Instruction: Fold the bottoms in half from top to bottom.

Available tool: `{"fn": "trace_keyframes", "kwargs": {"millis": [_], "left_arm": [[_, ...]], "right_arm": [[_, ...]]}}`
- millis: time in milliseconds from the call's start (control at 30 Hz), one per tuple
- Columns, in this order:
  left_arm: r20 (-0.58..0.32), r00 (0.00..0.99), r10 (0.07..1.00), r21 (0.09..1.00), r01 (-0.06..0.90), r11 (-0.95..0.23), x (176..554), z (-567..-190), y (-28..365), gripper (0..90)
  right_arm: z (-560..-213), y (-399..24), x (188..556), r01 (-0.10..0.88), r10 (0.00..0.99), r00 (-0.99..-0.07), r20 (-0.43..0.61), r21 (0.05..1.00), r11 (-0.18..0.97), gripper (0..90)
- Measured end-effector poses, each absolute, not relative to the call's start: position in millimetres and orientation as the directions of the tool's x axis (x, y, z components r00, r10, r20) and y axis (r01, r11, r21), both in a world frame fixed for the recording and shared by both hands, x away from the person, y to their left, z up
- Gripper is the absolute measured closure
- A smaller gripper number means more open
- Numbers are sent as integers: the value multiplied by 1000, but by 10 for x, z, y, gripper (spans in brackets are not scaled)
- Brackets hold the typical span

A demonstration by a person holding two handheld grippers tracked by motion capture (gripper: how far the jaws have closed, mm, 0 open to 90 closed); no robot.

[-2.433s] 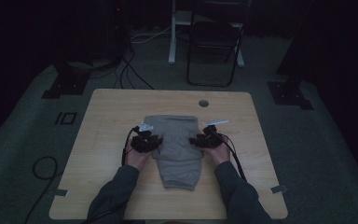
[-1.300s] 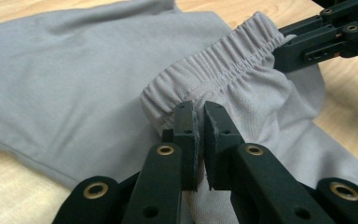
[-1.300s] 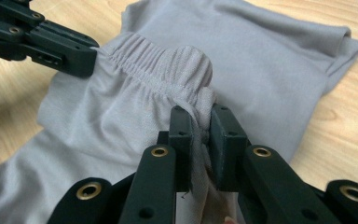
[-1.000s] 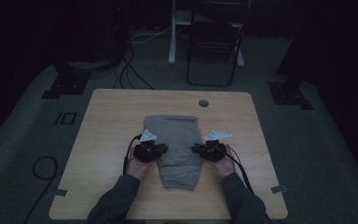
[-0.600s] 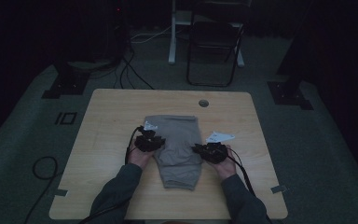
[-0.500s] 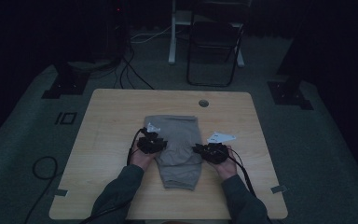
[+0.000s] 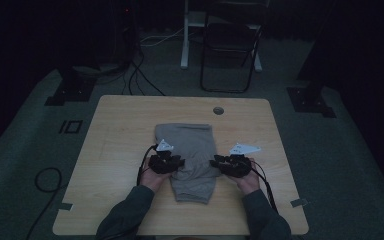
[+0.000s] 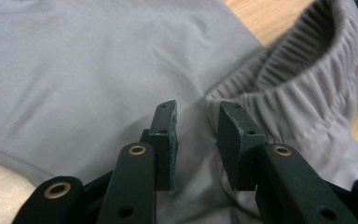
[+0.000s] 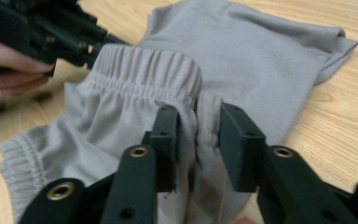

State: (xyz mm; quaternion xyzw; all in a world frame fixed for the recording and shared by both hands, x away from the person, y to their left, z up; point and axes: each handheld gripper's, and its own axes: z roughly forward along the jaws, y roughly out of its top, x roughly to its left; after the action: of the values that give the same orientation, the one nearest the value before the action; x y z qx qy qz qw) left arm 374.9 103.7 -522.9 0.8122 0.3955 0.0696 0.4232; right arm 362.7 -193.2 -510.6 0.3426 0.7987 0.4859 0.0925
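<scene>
As both sets of jaws have just been opening, the left gripper (image 7: pixel 166 163) and right gripper (image 7: pixel 231 165) stand narrowly parted, freeing the shorts (image 7: pixel 192 160) at mid-frame — fold set down, release underway.

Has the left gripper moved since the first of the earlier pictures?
Yes. In the high view the left gripper now sits nearer the table's near edge than then, at the left side of the grey shorts; its jaws have just been opening.
</scene>
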Motion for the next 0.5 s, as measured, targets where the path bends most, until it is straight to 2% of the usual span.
{"fn": "trace_keyframes", "kwargs": {"millis": [200,333,500], "left_arm": [[-217,703,677,743,569,-352,3641,-5249,1001,673],[-209,713,669,737,565,-371,3610,-5283,974,670],[-208,714,669,735,565,-375,3589,-5293,972,679]], "right_arm": [[-5019,-2057,3672,456,657,-723,214,862,221,617],[-5021,-2110,3763,493,698,-675,240,850,184,617],[-5053,-2048,3879,561,755,-611,236,802,204,629]]}}
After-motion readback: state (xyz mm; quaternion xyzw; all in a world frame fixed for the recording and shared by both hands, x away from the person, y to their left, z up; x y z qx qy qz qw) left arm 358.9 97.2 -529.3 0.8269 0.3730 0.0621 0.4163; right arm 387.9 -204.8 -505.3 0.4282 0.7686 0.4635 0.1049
